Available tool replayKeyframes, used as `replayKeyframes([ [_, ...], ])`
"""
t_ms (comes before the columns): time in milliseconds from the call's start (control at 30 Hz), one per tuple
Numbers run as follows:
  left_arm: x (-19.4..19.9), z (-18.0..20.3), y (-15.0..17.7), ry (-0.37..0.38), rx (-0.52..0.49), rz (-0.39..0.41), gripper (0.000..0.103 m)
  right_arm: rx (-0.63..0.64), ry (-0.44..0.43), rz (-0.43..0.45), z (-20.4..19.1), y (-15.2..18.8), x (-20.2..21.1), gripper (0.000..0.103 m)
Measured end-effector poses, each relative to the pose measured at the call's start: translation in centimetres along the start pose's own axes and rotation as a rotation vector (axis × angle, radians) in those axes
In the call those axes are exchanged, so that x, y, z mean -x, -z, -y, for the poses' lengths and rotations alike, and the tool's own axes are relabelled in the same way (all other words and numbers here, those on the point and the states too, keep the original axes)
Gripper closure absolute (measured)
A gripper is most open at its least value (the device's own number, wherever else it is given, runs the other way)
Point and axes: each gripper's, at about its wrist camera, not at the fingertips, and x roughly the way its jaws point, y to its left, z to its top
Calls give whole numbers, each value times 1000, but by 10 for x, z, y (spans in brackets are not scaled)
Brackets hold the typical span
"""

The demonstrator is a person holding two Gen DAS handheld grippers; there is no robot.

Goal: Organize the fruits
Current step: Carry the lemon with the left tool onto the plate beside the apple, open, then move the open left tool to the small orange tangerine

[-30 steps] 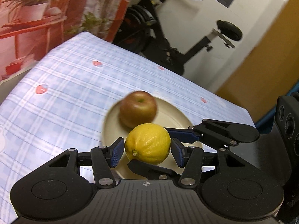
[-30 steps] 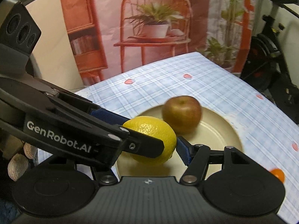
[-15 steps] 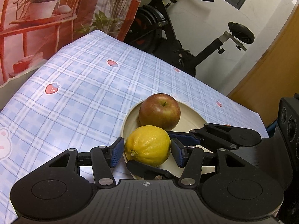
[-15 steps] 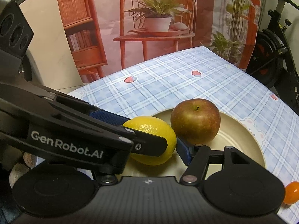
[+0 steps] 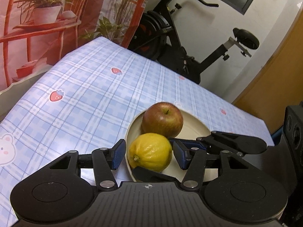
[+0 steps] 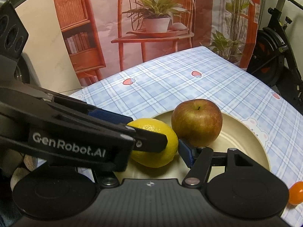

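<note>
A yellow lemon (image 5: 151, 151) sits between both grippers at the near rim of a cream plate (image 5: 195, 128). My left gripper (image 5: 149, 152) has its blue pads on the lemon's two sides and is shut on it. My right gripper (image 5: 153, 155) comes in from the right and crosses it, with one finger under the lemon's near end and one behind it. In the right wrist view the lemon (image 6: 155, 158) lies against the right pad of my right gripper (image 6: 149, 151). The left gripper (image 6: 147, 132) hides the other finger. A red-brown apple (image 5: 162, 122) (image 6: 197, 122) stands upright on the plate (image 6: 242, 141), just behind the lemon.
A small orange fruit (image 6: 295, 193) lies on the blue checked tablecloth (image 5: 85, 104) to the right of the plate. An exercise bike (image 5: 180, 47) stands past the table's far edge. A printed backdrop (image 6: 155, 28) hangs behind the table.
One second ago the plate and apple were blurred; they have since come closer and shifted right in both views. The lemon has kept its place between both grippers. Nothing differs over the last half second.
</note>
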Motion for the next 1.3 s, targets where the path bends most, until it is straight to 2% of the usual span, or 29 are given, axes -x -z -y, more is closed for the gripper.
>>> replayKeyframes([
  [167, 7, 10, -5, -5, -13, 23, 45, -7, 2, 17, 4, 0, 13, 37],
  [633, 11, 61, -15, -10, -132, 59, 45, -77, 46, 95, 35, 15, 67, 37],
  [900, 3, 93, -14, 8, -187, 67, 45, -130, 104, 156, 60, 29, 104, 37],
  [1300, -20, 135, -10, 42, -270, 54, 45, -225, 196, 190, 107, 63, 144, 37],
])
